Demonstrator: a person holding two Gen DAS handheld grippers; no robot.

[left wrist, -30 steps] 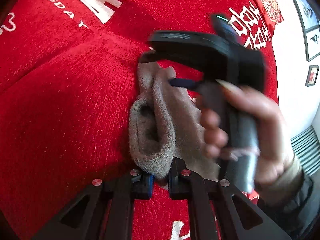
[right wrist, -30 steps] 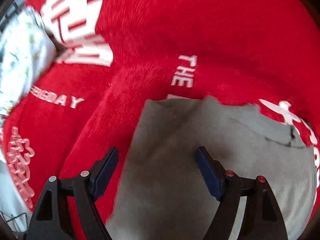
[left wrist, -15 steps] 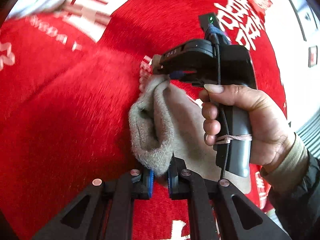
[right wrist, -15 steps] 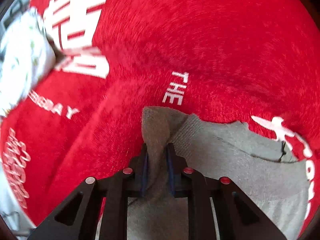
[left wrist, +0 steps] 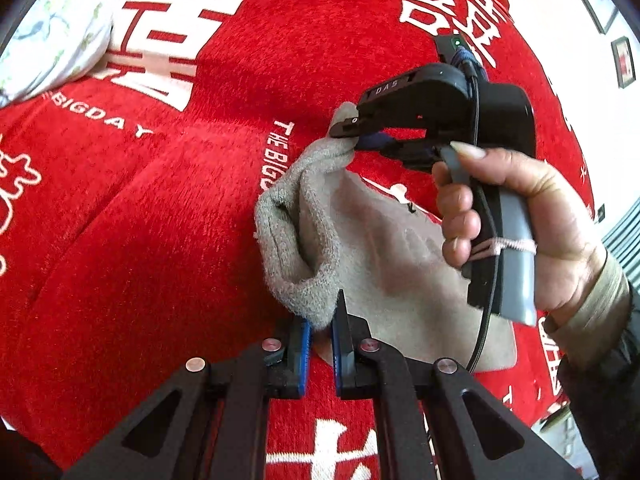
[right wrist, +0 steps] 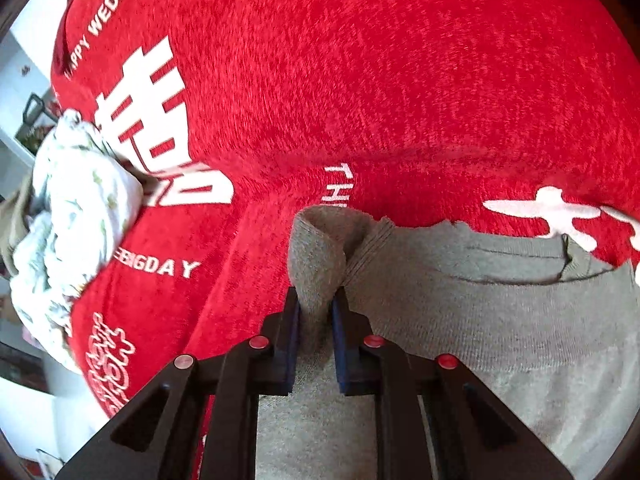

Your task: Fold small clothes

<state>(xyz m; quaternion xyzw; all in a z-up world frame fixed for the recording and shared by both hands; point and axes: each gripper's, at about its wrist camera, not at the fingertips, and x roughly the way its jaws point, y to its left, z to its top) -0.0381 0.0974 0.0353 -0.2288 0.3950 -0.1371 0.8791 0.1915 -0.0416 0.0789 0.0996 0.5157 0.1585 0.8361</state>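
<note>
Both the left tongs (left wrist: 320,344) and right tongs (right wrist: 316,344), clamped on the grey knitted garment's (left wrist: 392,256) edge above the red plush blanket (left wrist: 160,220), have barely begun folding it.

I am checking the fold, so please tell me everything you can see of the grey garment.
The grey garment is a small, soft knit piece with a fuzzy inner face and a ribbed edge. Most of it lies flat on the red blanket. One edge is lifted and bunched into a loose roll. The left tongs pinch one end of that edge; the right tongs are closing on the other end, cloth pressed between the pads. Nothing else touches it.
</note>
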